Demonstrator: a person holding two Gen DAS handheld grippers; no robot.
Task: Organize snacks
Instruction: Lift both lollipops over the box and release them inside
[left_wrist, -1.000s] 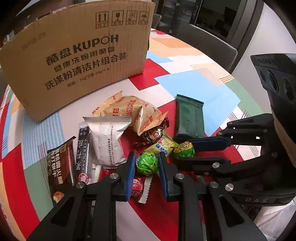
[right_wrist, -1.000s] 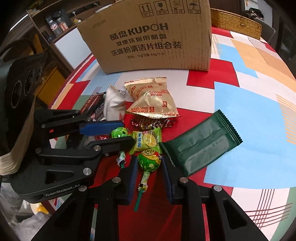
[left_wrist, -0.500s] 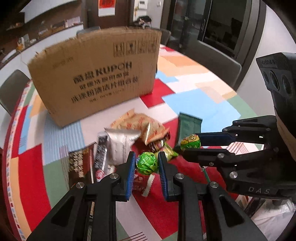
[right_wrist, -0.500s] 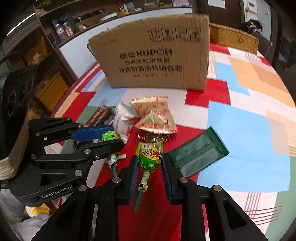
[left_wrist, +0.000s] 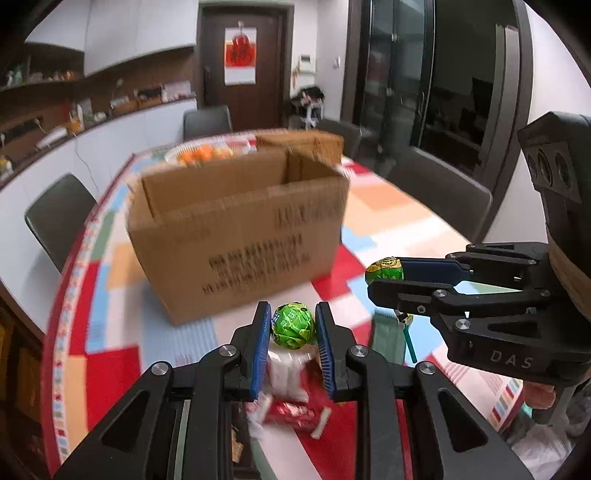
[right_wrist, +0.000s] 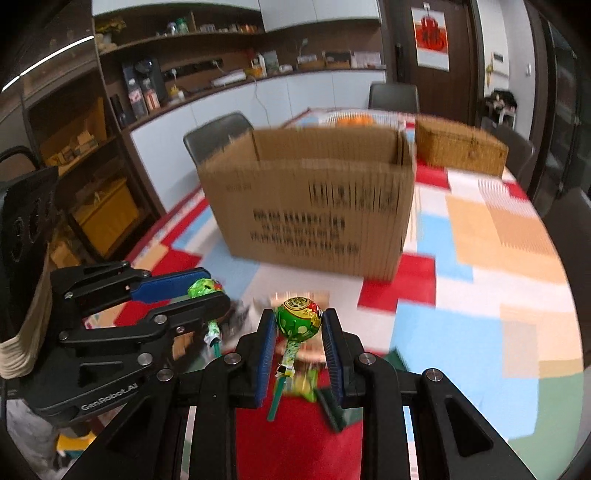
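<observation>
My left gripper (left_wrist: 292, 325) is shut on a lollipop with a bright green wrapper (left_wrist: 293, 325), lifted above the table. My right gripper (right_wrist: 300, 325) is shut on a second lollipop (right_wrist: 299, 320), green with a red and gold label, its green stick (right_wrist: 277, 397) hanging below. Each gripper shows in the other's view: the right gripper (left_wrist: 384, 275) at the right with its lollipop (left_wrist: 384, 269), the left gripper (right_wrist: 207, 291) at the left with its lollipop (right_wrist: 203, 287). An open cardboard box (left_wrist: 240, 236) stands ahead on the table, its top flaps up. The other snack packets (left_wrist: 291, 406) lie blurred below the fingers.
The patchwork tablecloth (right_wrist: 480, 295) covers the table. A wicker basket (right_wrist: 458, 149) and a plate of orange fruit (left_wrist: 207, 152) sit behind the box. Dark chairs (left_wrist: 55, 218) ring the table. Shelves and a counter (right_wrist: 221, 81) line the far wall.
Both grippers have risen off the table, each carrying its lollipop, and tilted up so the box's open top and the room now show. The snack pile has dropped low in both views.
</observation>
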